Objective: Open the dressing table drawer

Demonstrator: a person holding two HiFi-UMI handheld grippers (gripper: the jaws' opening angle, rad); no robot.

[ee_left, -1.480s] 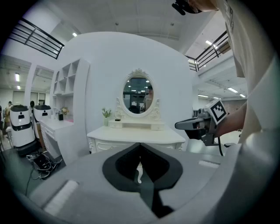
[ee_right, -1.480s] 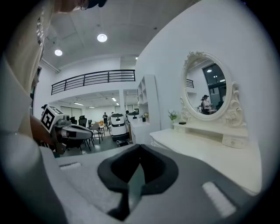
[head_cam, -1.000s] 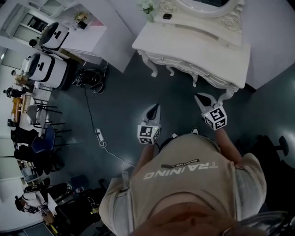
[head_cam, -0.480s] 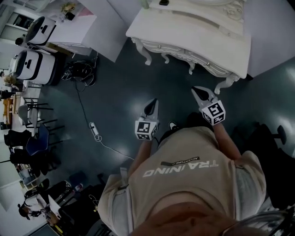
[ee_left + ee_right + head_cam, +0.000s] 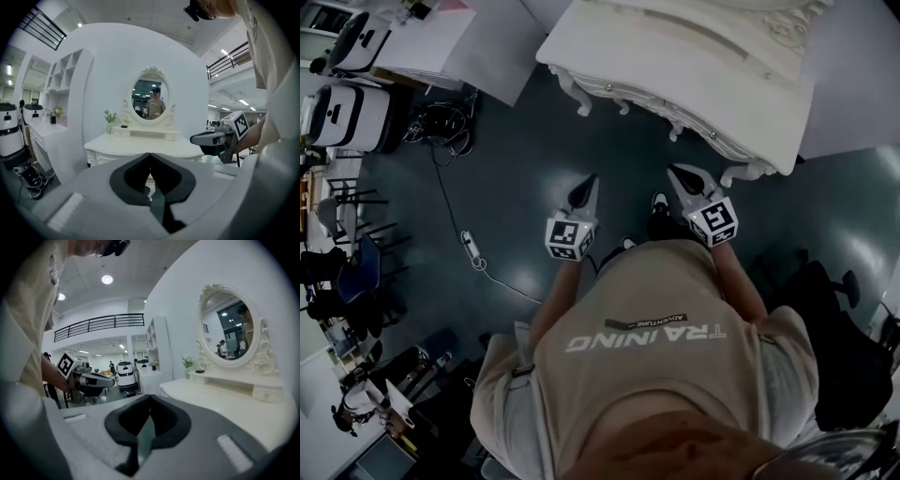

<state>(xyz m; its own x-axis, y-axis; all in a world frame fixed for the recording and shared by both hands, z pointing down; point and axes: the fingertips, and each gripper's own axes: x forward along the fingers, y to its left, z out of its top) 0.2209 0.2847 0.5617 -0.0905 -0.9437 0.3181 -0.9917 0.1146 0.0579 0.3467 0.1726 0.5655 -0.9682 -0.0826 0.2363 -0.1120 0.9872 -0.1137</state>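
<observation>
**Closing on the drawer, nothing gripped yet**

Moved up to the dressing-table bench (image 5: 675, 66) over the last second. Now larger and lower in the head view than before, with the left tongs (image 5: 585, 185) and right tongs (image 5: 679, 174) brought near its carved front. Not touching yet, with a strip of dark floor (image 5: 525, 169) between the tips and the front rail.

Holding both tongs fully closed, jaws pressed together in each gripper view, with nothing between them.

Drawer (image 5: 649, 111) shut, flush under the edge of the top, with small knobs (image 5: 607, 86) showing along the front in the head view. Sighted in the left gripper view straight over the closed jaws at the bench, an oval mirror (image 5: 151, 99) and a small potted plant (image 5: 109, 117) on top, and the right tongs reaching in from the right.

Reads as the approach stage, with the pull itself not begun. Means the walk-up is nearly done. Probably calls next for parting one pair of jaws before meeting a knob, since closed tongs cannot take hold. Worth watching: a small knob on an ornate curved front, easy to slip off or to nudge the rail instead. Cannot tell from here which drawer is meant.
</observation>
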